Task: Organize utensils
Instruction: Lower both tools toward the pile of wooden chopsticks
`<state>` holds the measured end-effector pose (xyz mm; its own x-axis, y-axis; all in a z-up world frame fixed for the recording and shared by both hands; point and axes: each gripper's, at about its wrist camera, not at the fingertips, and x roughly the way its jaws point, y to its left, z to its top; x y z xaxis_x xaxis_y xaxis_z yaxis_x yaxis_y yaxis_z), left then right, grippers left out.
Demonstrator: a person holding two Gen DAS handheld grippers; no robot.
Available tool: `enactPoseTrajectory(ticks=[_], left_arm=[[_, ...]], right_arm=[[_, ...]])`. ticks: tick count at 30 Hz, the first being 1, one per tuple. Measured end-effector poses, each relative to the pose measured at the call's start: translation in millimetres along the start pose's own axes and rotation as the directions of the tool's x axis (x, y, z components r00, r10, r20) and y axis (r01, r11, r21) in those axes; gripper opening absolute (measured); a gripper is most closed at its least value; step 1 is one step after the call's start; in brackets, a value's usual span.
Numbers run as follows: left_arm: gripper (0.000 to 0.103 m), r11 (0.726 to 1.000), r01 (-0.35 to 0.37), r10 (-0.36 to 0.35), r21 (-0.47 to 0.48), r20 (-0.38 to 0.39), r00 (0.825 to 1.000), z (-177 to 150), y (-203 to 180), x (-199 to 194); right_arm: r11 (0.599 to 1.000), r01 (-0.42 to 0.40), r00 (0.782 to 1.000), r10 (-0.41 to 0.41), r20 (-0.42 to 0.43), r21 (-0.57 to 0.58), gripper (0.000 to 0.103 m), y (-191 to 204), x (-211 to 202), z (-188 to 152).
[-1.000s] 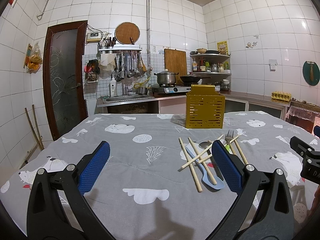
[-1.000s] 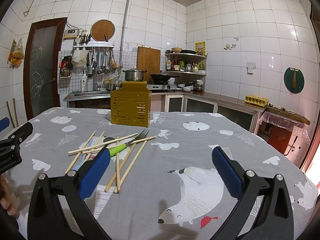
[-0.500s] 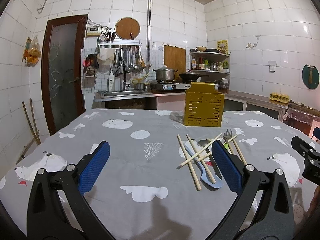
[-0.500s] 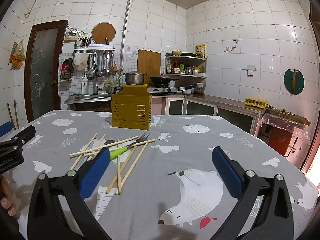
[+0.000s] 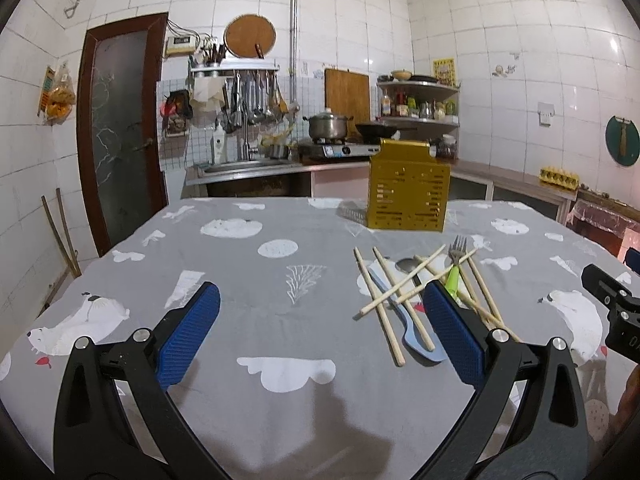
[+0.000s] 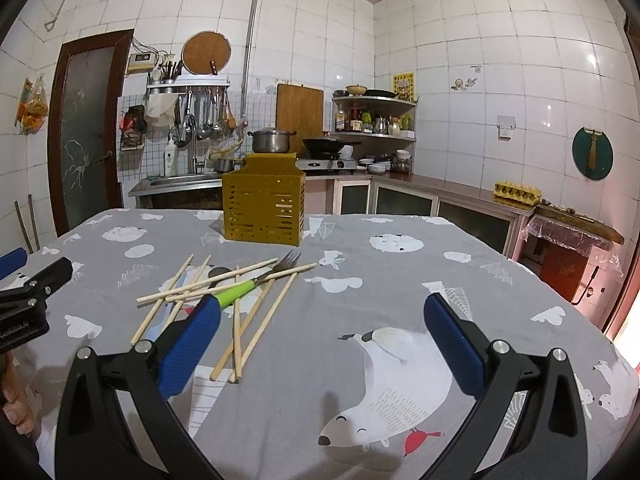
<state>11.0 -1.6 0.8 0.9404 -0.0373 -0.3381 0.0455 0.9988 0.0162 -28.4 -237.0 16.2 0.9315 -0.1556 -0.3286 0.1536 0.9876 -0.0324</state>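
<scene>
A table under a soft grey cloth (image 6: 360, 420) printed with polar bears and clouds fills the near half of both views; the fabric looks padded, so I judge thin things pressed on it will sink a little and be hard to scrape up. At the far side, toward the middle, stands the yellow utensil holder (image 6: 263, 210), a boxy perforated caddy, rigid and open at the top, probably light enough to slide if bumped.

The utensils lie in a loose crossed heap on the cloth near that holder, to the right of the left gripper (image 5: 320, 330) and to the left of the right gripper (image 6: 322, 342). Both grippers hover over the cloth with their ribbed blue pads spread wide, holding nothing.

In the heap, the wooden chopsticks (image 5: 378, 304) are the longest pieces: thin, stiff, very light, round enough to roll, stacked across one another, so lifting one may drag its neighbours. A pinch near the middle should keep one level. The pale blue spoon (image 5: 416, 342) lies flat beneath them, smooth plastic with a broad handle end that offers the best hold. The fork (image 6: 256, 284) has metal tines and a lime-green handle; the handle is thicker and looks grippier than the metal. A dark spoon bowl (image 5: 407, 266) shows under the sticks, mostly hidden
</scene>
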Motion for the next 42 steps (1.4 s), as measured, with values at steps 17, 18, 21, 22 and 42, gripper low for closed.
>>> enactPoseTrajectory(ticks=[17, 18, 21, 22, 42], left_arm=[[0.098, 1.0, 0.009, -0.006, 0.016, -0.158, 0.987, 52.7, -3.9, 74.2], [0.098, 1.0, 0.011, -0.008, 0.017, -0.172, 0.985, 55.5, -5.0, 82.3], [0.098, 0.999, 0.048, -0.043, 0.023, -0.204, 0.978, 63.2, -9.5, 102.9], [0.098, 0.997, 0.061, -0.052, 0.039, -0.208, 0.977, 66.2, -12.9, 112.2], [0.091, 0.995, 0.098, -0.086, 0.005, -0.433, 0.897, 56.8, -29.6, 234.2]], right_arm=[[1.0, -0.024, 0.99, 0.026, -0.141, 0.016, 0.093, 4.6, 80.3, 41.3], [1.0, -0.023, 0.985, 0.025, -0.169, 0.015, 0.087, 6.0, 93.2, 43.4], [1.0, -0.012, 0.969, 0.017, -0.245, 0.02, 0.087, 7.9, 126.1, 46.6], [1.0, -0.011, 0.965, 0.016, -0.263, 0.022, 0.086, 8.1, 134.6, 46.8], [0.998, 0.027, 0.862, 0.008, -0.506, 0.062, 0.061, 19.5, 242.6, 25.3]])
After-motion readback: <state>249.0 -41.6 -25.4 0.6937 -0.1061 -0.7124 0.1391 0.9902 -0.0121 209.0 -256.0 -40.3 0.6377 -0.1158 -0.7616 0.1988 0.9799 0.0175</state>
